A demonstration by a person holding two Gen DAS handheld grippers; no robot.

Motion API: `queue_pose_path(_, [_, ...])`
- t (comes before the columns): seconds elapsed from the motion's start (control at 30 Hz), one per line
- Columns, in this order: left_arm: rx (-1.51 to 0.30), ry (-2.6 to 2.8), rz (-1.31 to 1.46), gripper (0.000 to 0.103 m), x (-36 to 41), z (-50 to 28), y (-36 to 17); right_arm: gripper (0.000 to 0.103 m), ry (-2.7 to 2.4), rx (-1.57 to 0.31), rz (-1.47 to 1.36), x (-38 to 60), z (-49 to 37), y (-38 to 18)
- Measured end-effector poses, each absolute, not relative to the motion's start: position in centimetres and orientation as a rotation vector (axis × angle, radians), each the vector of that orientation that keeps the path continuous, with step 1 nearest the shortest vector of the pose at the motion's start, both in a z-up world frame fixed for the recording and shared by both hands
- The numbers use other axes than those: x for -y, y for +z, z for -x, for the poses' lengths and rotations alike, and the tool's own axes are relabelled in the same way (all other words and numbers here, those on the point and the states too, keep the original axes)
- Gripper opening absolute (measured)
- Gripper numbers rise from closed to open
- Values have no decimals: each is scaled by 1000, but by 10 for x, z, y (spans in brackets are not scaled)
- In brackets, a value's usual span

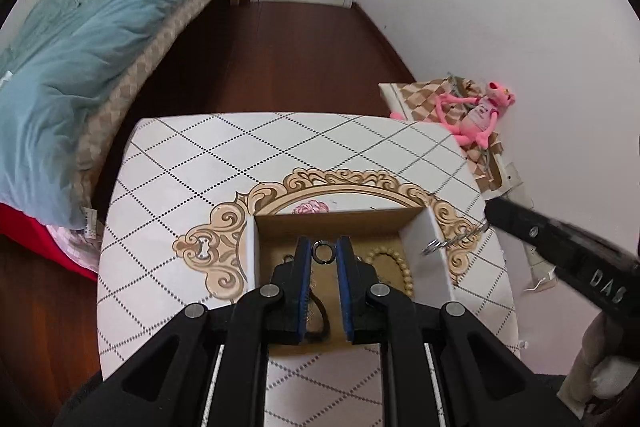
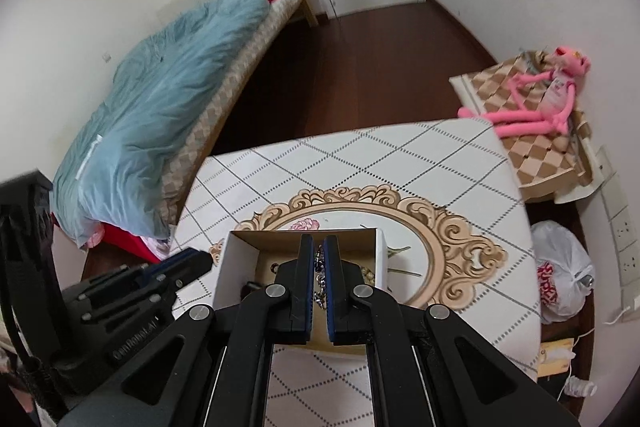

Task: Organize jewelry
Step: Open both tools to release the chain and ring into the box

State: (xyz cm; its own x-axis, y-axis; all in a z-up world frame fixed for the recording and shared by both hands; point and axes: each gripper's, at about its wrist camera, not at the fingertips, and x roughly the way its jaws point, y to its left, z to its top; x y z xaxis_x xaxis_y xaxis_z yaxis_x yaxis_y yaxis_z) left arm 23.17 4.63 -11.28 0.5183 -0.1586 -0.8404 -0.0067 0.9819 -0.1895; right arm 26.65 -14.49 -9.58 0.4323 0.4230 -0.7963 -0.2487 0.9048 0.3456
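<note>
Cardboard box (image 1: 424, 243) mid-tabletop w/ bead bracelet (image 1: 394, 261) inside. Left gripper (image 1: 324, 251) pinching dark ring (image 1: 323, 251) over box. Right gripper (image 2: 319, 257) clamped on silver chain (image 2: 319, 269).

The left gripper (image 1: 324, 253) holds a small dark ring (image 1: 323, 251) between its blue pads (image 1: 306, 267), right over the open box (image 1: 336, 223). A string of beads (image 1: 396, 263) lies inside the box. The right gripper (image 1: 490, 217) is just beside the box, with a shiny chain (image 1: 448, 242) hanging over the box's wall. The box sits on the table (image 1: 240, 155).
</note>
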Motion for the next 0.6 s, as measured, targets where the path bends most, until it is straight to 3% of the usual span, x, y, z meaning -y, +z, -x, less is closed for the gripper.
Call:
queue_pose_path(0.33, [-1175,-138,248,11,-50,-278,-143,5,412,-1164,-116,120,-309,-141])
queue_pose_path(0.43, [-1204,-118,256,18,-51,-284,-146,6,408,-1209,-115,119,-314,-150])
queue_pose_path(0.47, [-1203,-108,258,31,-53,-285,-146,6,410,-1225,-120,120,-315,-152])
queue_pose_path(0.5, [-1194,-98,260,57,-56,-285,-144,6,410,-1239,-119,120,-315,-154])
queue_pose_path(0.53, [-1183,-81,257,71,-58,-284,-141,6,398,-1251,-112,121,-315,-155])
queue_pose_path(0.57, [-1173,-70,254,82,-61,-283,-140,7,389,-1254,-110,123,-315,-155])
queue_pose_path(0.6, [-1160,-57,252,82,-65,-282,-137,12,385,-1253,-116,125,-313,-154])
